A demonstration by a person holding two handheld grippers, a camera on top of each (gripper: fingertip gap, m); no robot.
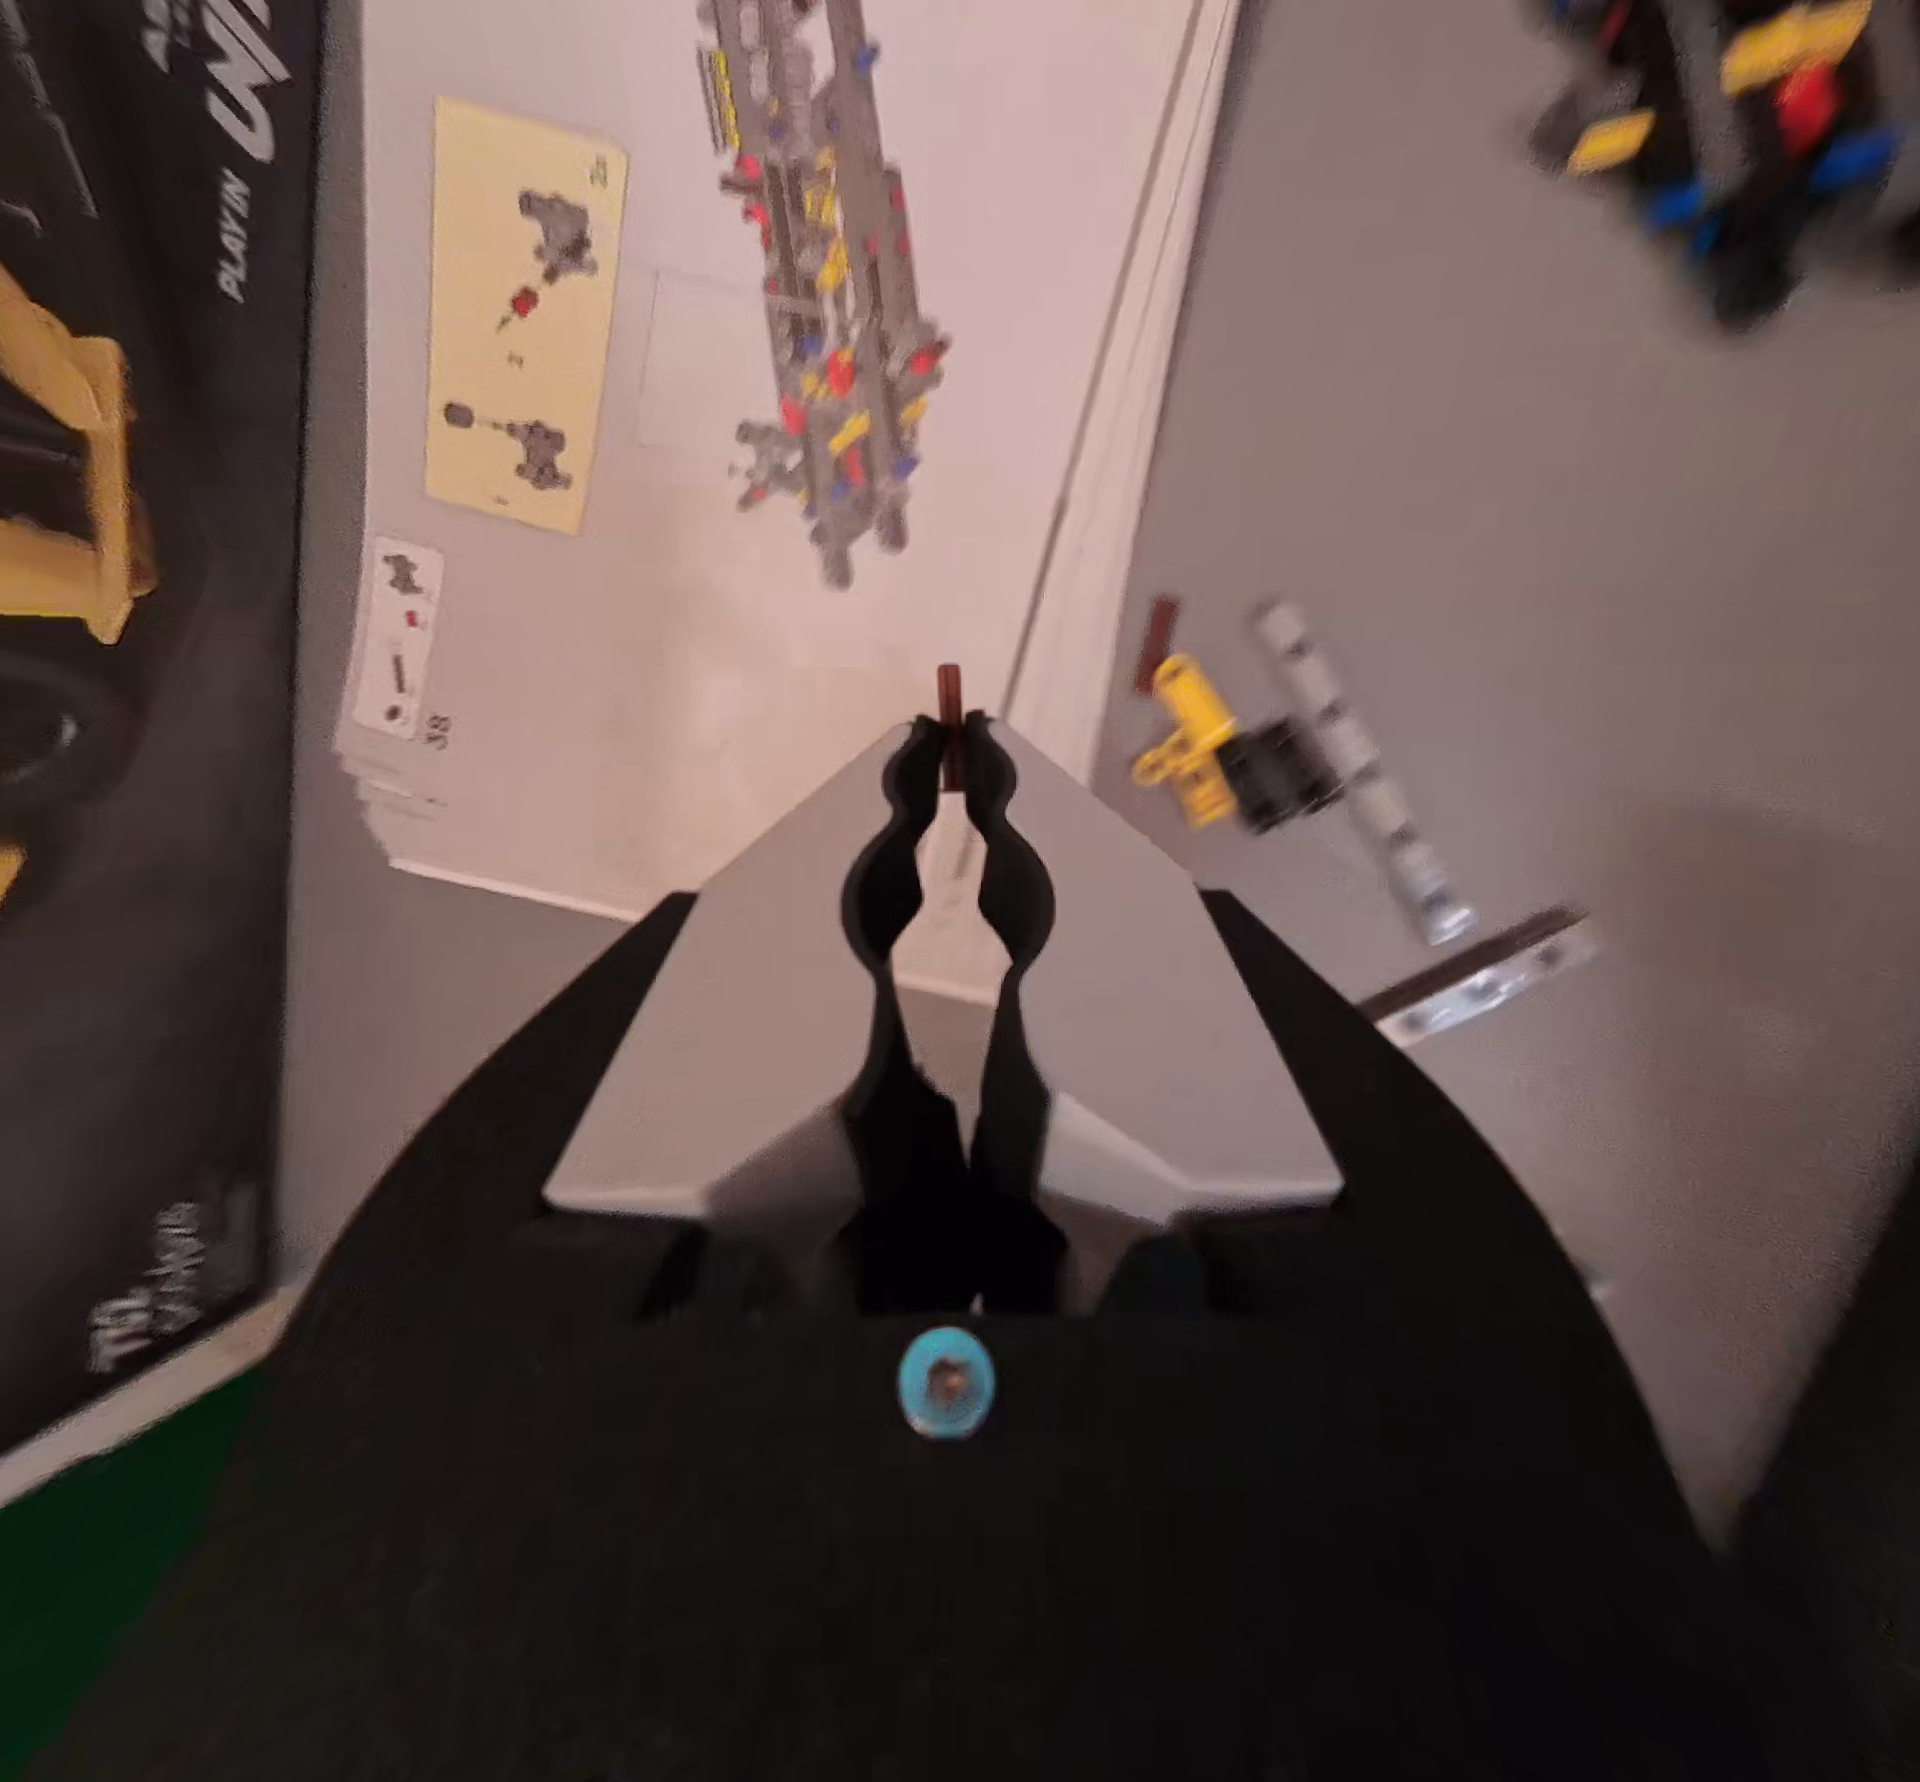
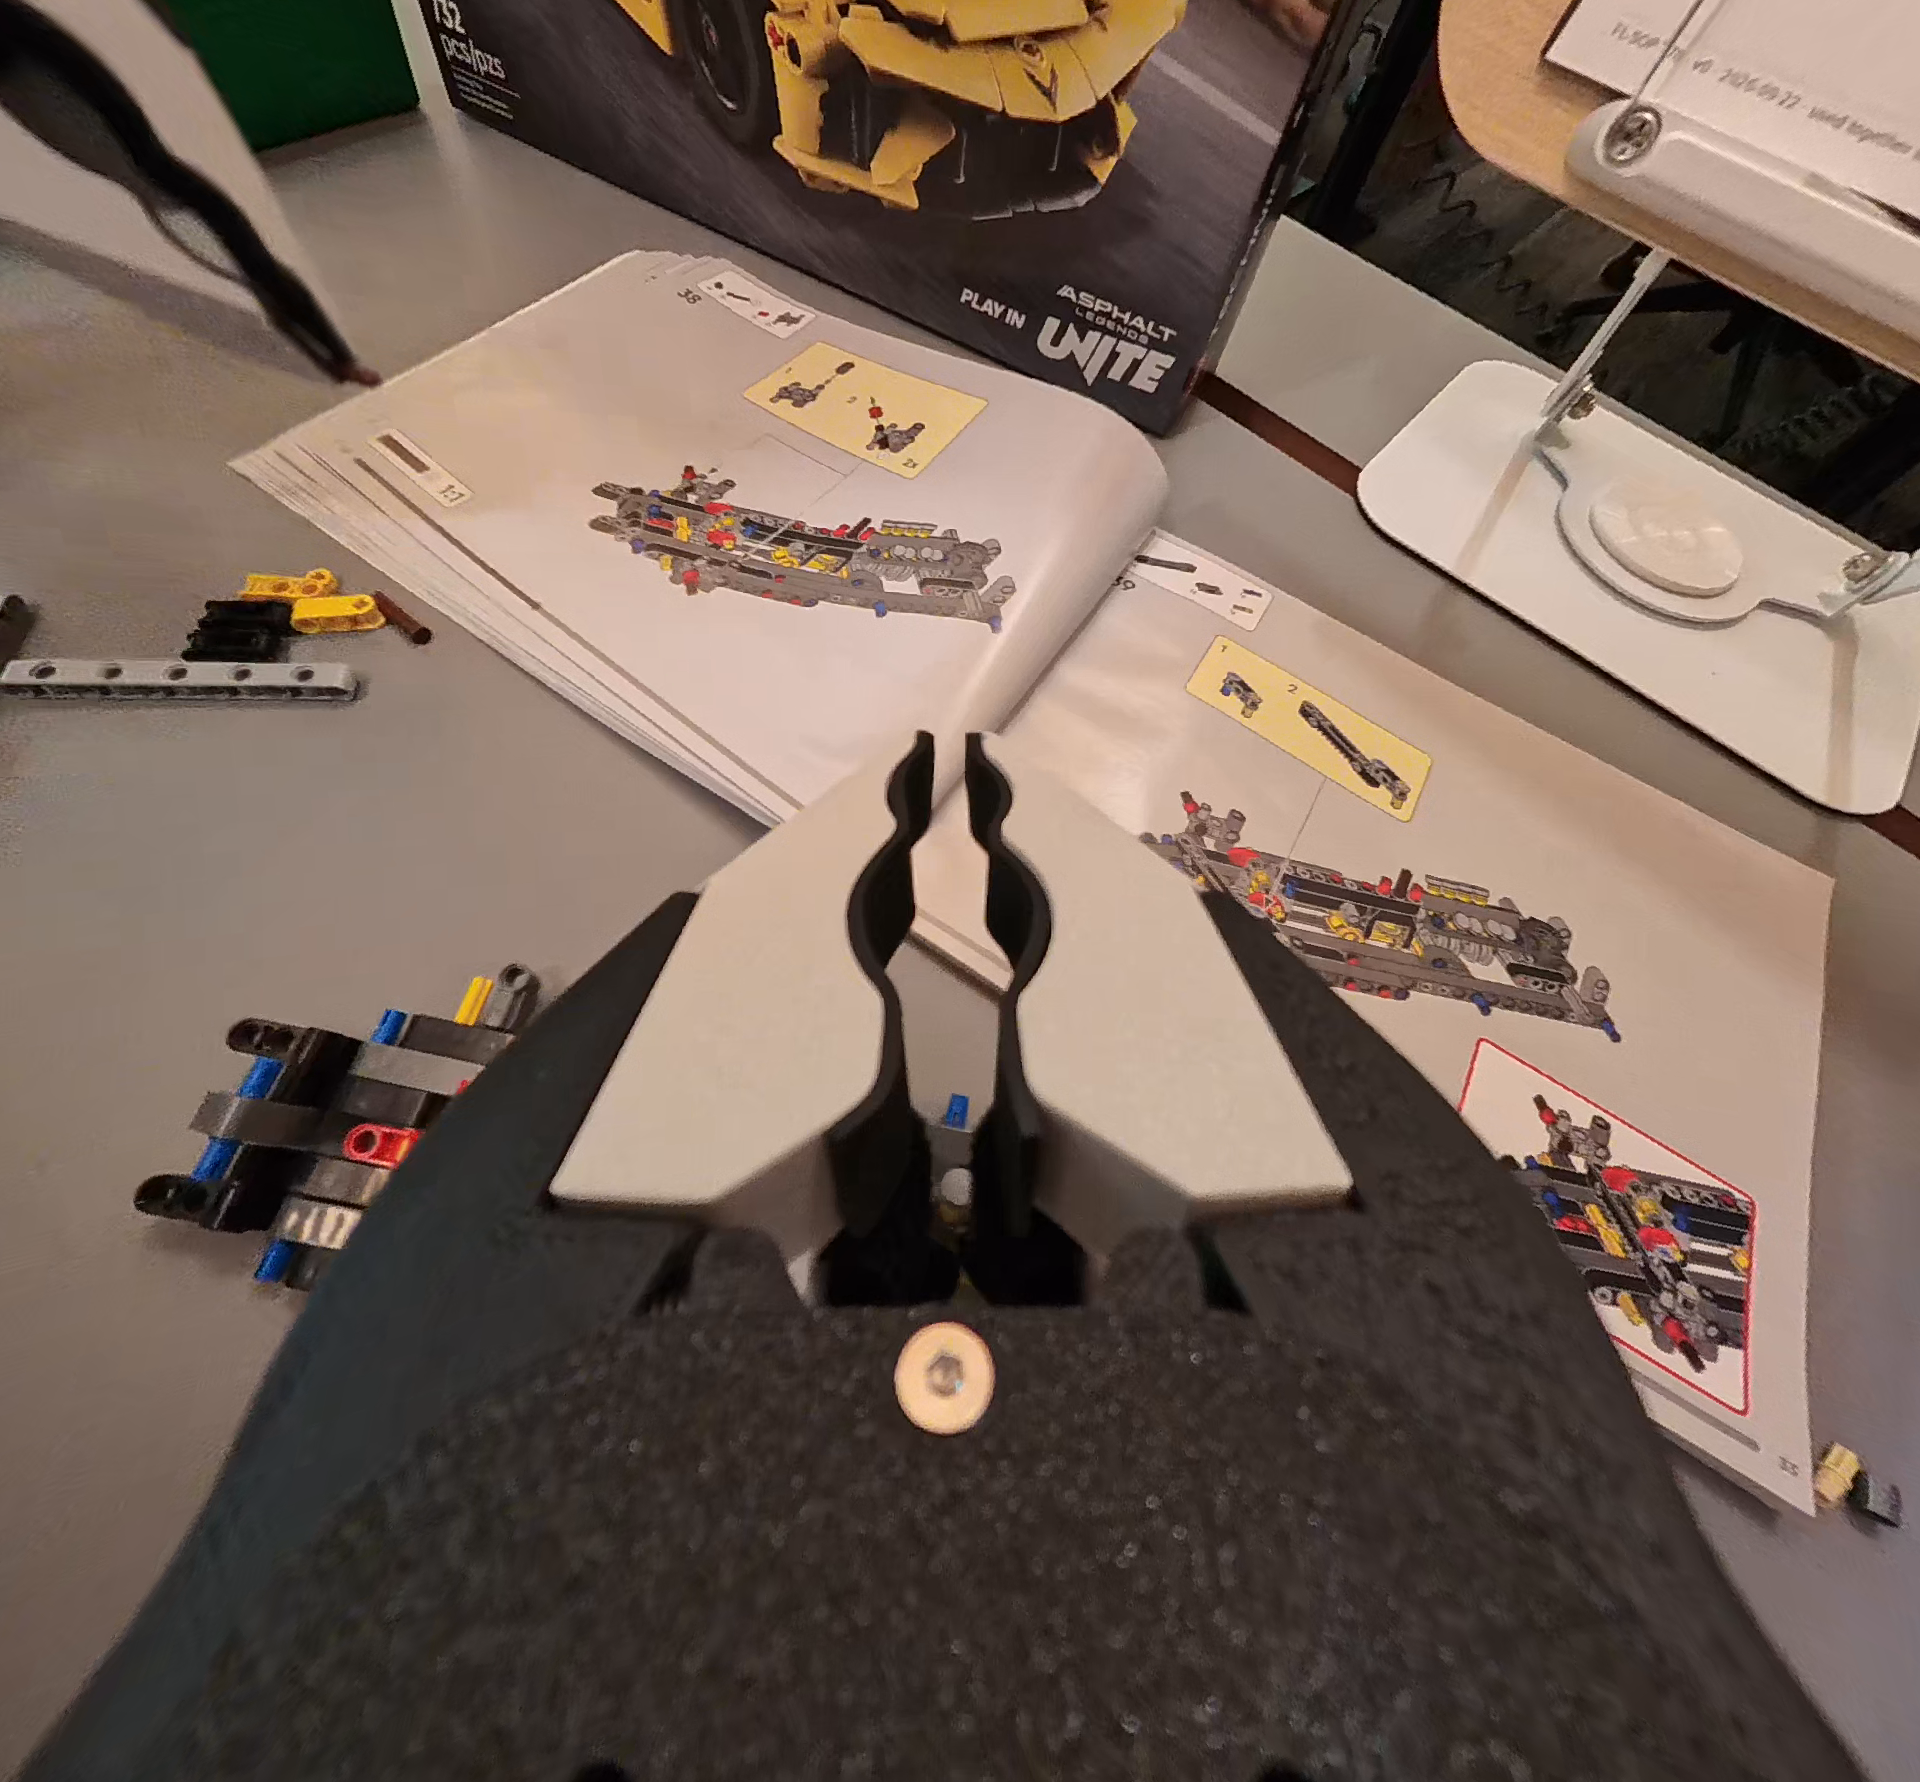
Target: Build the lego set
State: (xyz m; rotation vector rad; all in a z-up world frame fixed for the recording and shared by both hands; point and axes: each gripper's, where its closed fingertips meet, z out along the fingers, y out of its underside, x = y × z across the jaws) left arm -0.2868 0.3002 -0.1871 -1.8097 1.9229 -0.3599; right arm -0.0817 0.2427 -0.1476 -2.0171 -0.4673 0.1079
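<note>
My left gripper point(image 1: 950, 730) is shut on a small brown axle point(image 1: 950, 716), held upright above the open instruction booklet point(image 1: 644, 672). It also shows in the right wrist view point(image 2: 348, 368), at the far left above the table. My right gripper point(image 2: 949, 756) holds nothing; its jaws stand a narrow gap apart over the booklet point(image 2: 727, 672). The partly built model point(image 2: 301, 1130), black and grey with blue, red and yellow parts, lies under my right gripper, mostly hidden. It is blurred in the left wrist view point(image 1: 1745, 70).
Loose parts lie left of the booklet: yellow connectors point(image 2: 301, 594), a black piece point(image 2: 239, 633), a second brown axle point(image 2: 403, 617) and a grey beam point(image 2: 177, 678). The set's box point(image 2: 935, 122) stands behind. A white document stand point(image 2: 1621, 569) is at the right. One gripper's finger ends stand about 20 centimeters off the other's. It is some 15 centimeters from my right tips to the partly built model point(image 2: 301, 1130).
</note>
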